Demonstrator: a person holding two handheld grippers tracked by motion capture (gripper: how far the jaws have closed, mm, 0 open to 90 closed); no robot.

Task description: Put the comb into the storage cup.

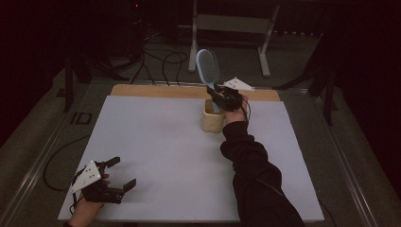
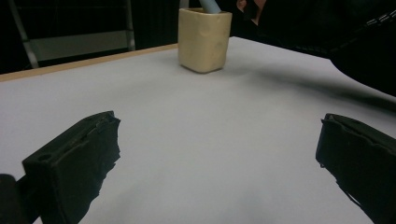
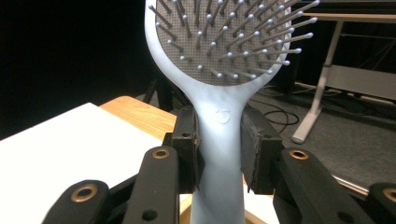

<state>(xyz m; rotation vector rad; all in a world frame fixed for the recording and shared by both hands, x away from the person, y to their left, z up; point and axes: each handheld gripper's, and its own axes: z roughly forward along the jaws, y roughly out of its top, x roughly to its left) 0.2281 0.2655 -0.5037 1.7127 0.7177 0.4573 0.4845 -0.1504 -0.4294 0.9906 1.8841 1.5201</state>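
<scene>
Right gripper (image 1: 218, 93): my jaws pinch the brush by the neck, one pad pressed on each side, just under the bristle head.
Brush (image 3: 219, 126): pale blue, standing upright; its head rises above my right jaws, its bristles turned toward the right gripper camera, and its handle runs down below them.
Cup (image 1: 212, 116): cream, directly under my right gripper; the lower end of the brush handle sits inside its mouth.
Left gripper (image 1: 117, 177): my jaws are spread wide with nothing between them, held low over the sheet at the near left corner, well apart from the cup.
Cup from my left gripper: straight ahead and far off, past the gap between my jaws, with the blue handle poking out of its top.
Sheet (image 1: 156, 156): white, it lies under both my grippers and bears the cup near its far edge.
Sleeve (image 1: 257, 175): black, stretched from the near edge out to the cup.
</scene>
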